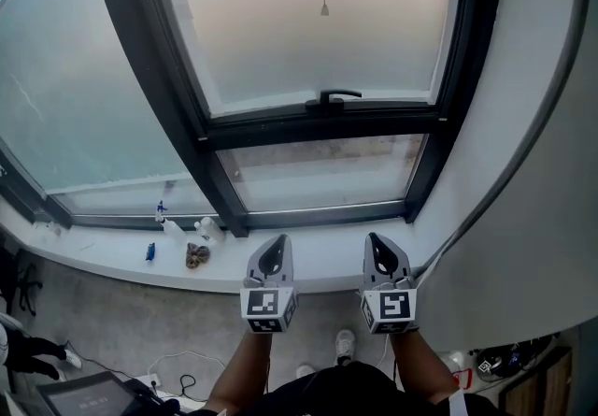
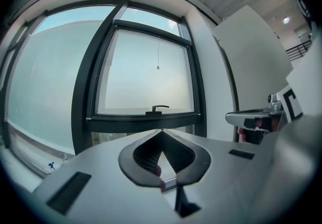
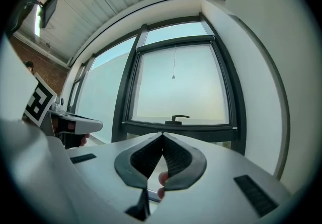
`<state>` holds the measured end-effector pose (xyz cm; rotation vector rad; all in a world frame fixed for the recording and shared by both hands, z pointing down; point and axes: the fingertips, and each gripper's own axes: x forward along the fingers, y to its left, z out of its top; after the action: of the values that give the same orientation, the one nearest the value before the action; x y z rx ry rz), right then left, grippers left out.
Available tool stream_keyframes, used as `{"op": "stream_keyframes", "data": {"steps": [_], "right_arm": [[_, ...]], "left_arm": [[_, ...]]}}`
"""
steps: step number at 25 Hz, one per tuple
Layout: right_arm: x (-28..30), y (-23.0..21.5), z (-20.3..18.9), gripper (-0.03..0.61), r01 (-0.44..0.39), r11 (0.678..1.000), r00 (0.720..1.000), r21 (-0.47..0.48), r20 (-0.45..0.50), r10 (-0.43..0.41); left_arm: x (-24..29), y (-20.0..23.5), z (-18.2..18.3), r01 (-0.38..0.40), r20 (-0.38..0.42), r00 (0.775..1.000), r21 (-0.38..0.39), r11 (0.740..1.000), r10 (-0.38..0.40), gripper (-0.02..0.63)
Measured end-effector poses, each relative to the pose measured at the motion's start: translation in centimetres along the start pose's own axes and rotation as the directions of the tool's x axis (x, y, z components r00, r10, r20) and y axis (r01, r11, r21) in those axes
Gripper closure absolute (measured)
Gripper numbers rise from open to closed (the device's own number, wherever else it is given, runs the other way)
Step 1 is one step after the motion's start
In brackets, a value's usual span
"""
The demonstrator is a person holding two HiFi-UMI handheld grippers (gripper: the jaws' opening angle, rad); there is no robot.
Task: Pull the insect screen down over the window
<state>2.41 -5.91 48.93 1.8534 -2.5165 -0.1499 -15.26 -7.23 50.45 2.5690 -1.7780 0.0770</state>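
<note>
Both claws are held low and level, short of the window [image 1: 187, 115], and neither has yet engaged anything.

**Claws.** The left claw [image 1: 276, 251] and the right claw [image 1: 381, 251] sit side by side below the handle [image 1: 332, 97], one to each side of it. In the left gripper view, the left claw [image 2: 162, 132] has its jaws pressed together with nothing between them. The right gripper view shows the same for the right claw [image 3: 162, 136]. Both point at the handle, which we take as an approach posture and not a grip.

**Task item.** We cannot pick out the insect screen as a separate sheet in any view. A thin pull cord [image 1: 324, 8] hangs in front of the upper pane, straight above the handle, and ends in a small bead. We judge that the cord serves the screen and that the screen is rolled up above it. The cord is well apart from both claws.

**Surroundings.** The sill [image 1: 308, 260] runs below the handle, between the claws and the glass. Small bottles [image 1: 207, 230] stand on it, well to the left of the handle and clear of the likely reach.

**Assessment.** We judge the pull not yet begun. One claw must rise to the bead and open before it can pinch so thin a cord.
</note>
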Motion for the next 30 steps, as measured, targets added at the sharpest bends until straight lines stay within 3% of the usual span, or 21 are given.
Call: {"op": "stream_keyframes", "data": {"steps": [7,11,14,20,27,30], "right_arm": [[5.7,-4.3,1.2,0.575,-0.039,0.999,0.999,-0.001,0.033,0.039],[8.2,-6.3,1.8,0.575,-0.049,0.999,0.998,0.007,0.035,0.049],[9.6,-7.2,2.0,0.575,-0.053,0.998,0.998,0.028,0.021,0.053],[10.8,-8.1,4.2,0.575,-0.079,0.997,0.988,0.017,0.132,0.077],[14.0,-8.9,3.1,0.575,-0.045,0.999,0.993,0.015,0.106,0.044],[16.0,-9.0,3.5,0.575,-0.021,1.0,0.991,0.007,0.129,0.02]], "left_arm": [[6.4,0.0,3.1,-0.045,0.043,0.998,0.02,0.999,0.044,0.611],[8.8,-0.2,5.2,-0.049,0.072,0.996,-0.053,0.997,0.053,0.611],[9.9,-0.7,6.3,-0.06,0.081,0.995,-0.043,0.997,0.063,0.611],[12.7,-1.5,5.8,-0.039,0.063,0.997,-0.009,0.999,0.039,0.611],[15.5,-0.4,4.9,-0.029,0.062,0.998,-0.055,0.998,0.032,0.611],[17.2,1.1,5.0,-0.012,0.071,0.997,-0.031,0.999,0.014,0.611]]}}
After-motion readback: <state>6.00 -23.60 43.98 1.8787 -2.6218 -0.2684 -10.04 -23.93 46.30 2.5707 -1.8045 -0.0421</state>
